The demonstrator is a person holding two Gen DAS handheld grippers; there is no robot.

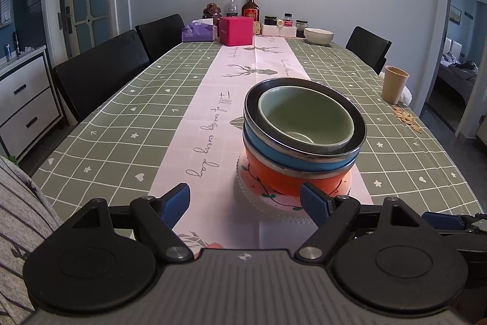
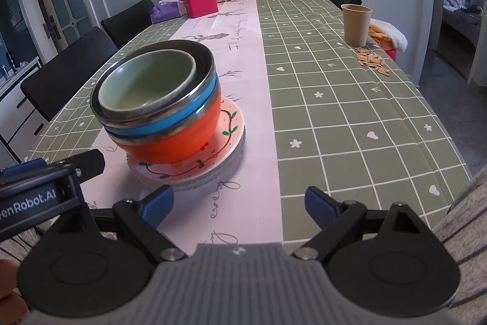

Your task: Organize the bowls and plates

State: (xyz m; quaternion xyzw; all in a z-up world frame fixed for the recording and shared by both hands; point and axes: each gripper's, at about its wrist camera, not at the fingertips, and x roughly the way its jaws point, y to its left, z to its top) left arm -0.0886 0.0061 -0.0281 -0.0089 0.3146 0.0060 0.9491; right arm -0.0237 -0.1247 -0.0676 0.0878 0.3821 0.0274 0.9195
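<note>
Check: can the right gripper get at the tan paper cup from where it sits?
Probably yes. The right gripper has its jaws open and empty, and only bare tablecloth lies between it and the tan paper cup; the bowl stack sits off to its left.

Cursive "full of every day" can be made out on the pink table runner [image 1: 213, 124]. "enRobot.AI", cut off at the frame edge, is printed in white on the left gripper [image 2: 36, 197]. Bottle labels are too blurry to read.
</note>
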